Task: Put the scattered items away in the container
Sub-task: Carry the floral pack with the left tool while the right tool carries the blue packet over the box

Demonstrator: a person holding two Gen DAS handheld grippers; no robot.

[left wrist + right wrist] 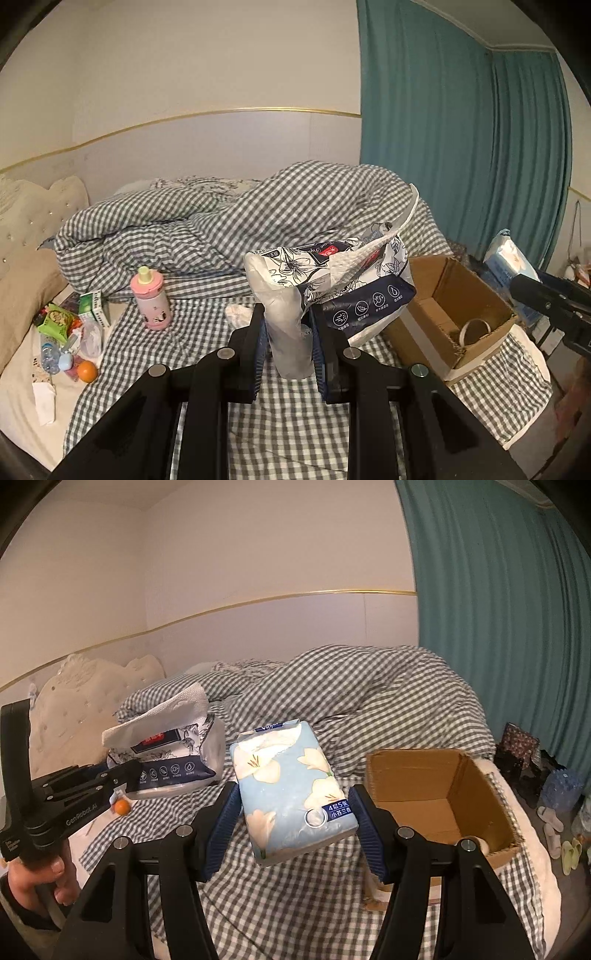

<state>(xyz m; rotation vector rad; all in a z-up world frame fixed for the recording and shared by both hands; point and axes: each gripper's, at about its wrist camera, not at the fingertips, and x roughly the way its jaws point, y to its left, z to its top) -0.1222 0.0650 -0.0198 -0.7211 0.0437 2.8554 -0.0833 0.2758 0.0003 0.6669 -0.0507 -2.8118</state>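
My left gripper (286, 334) clamps the navy floral tissue pack (332, 280) by its plastic end; my right gripper (291, 821) grips the blue tissue pack (291, 790). Both packs hang left of the cardboard box (436, 805). Procedure: carry each above the box opening, lower, then release.

bed: gingham duvet (229, 221) heaped | curtain (461, 129) teal, right | floor: slippers (550, 819) beside bed
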